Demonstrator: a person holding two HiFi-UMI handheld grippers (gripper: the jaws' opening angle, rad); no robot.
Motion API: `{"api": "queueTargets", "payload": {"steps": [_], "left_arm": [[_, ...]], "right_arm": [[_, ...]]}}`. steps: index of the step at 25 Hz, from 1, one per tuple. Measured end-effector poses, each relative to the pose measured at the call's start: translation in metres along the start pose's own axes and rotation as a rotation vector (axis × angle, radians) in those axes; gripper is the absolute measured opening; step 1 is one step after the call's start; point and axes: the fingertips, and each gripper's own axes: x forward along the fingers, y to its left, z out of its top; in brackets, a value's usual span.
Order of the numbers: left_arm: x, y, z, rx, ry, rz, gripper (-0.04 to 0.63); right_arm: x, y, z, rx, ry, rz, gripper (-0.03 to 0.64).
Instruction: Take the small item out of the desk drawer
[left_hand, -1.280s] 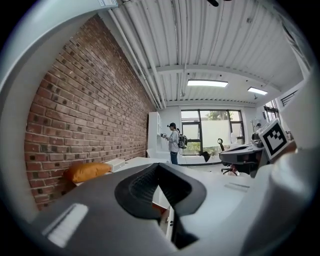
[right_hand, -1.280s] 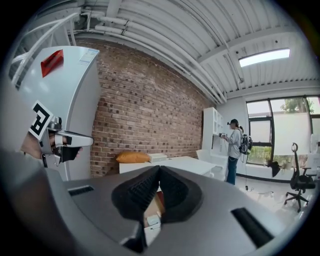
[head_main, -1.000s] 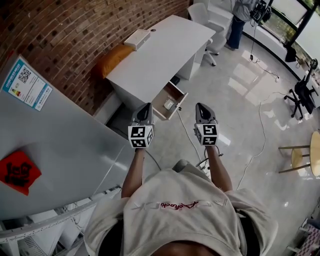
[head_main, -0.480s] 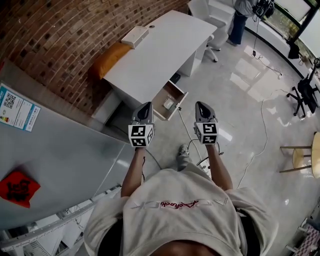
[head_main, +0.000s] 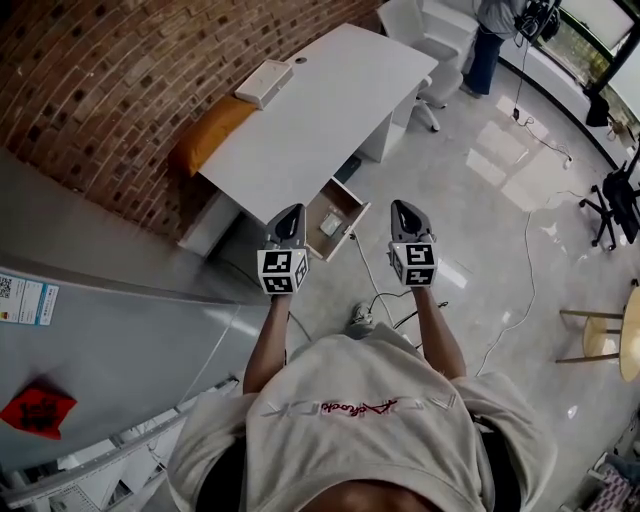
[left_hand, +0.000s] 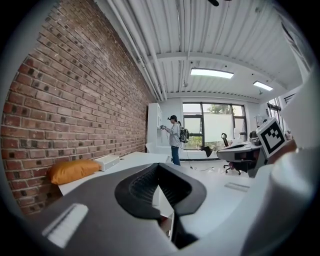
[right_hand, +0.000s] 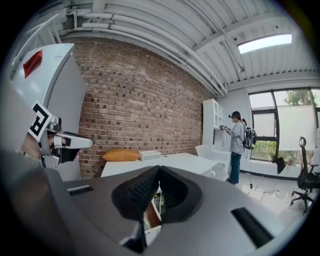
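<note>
Small white item (head_main: 330, 226) inside the open drawer (head_main: 342, 198) of the white desk (head_main: 320, 120).

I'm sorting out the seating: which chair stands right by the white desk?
The white chair, pulled up at the far end of the desk. The black office chair stands well apart, across the shiny floor on the right.

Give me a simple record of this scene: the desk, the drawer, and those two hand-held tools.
Desk: white, against a brick wall
Drawer: open
Small item: white, lying in the drawer
On desk: white box
Cushion: orange, at the desk's wall end
Left gripper: shut, empty, apart from drawer
Right gripper: shut, empty, apart from drawer
</note>
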Motion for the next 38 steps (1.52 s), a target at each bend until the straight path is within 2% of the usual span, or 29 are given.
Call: {"api": "queueTargets", "payload": {"steps": [9, 17, 27, 38], "left_arm": [[0.077, 0.004, 0.014, 0.002, 0.009, 0.048, 0.009], [0.112, 0.002, 0.0, 0.006, 0.057, 0.083, 0.009], [0.116, -0.003, -0.043, -0.01, 0.149, 0.083, 0.009], [0.123, 0.005, -0.089, -0.041, 0.223, 0.019, 0.009]], "right_arm": [[0.063, -0.057, 0.005, 0.006, 0.0, 0.052, 0.012], [0.092, -0.084, -0.02, 0.022, 0.038, 0.102, 0.012], [0.098, -0.08, -0.066, 0.058, 0.114, 0.144, 0.012], [0.11, -0.054, -0.107, 0.078, 0.199, 0.145, 0.012]]}}
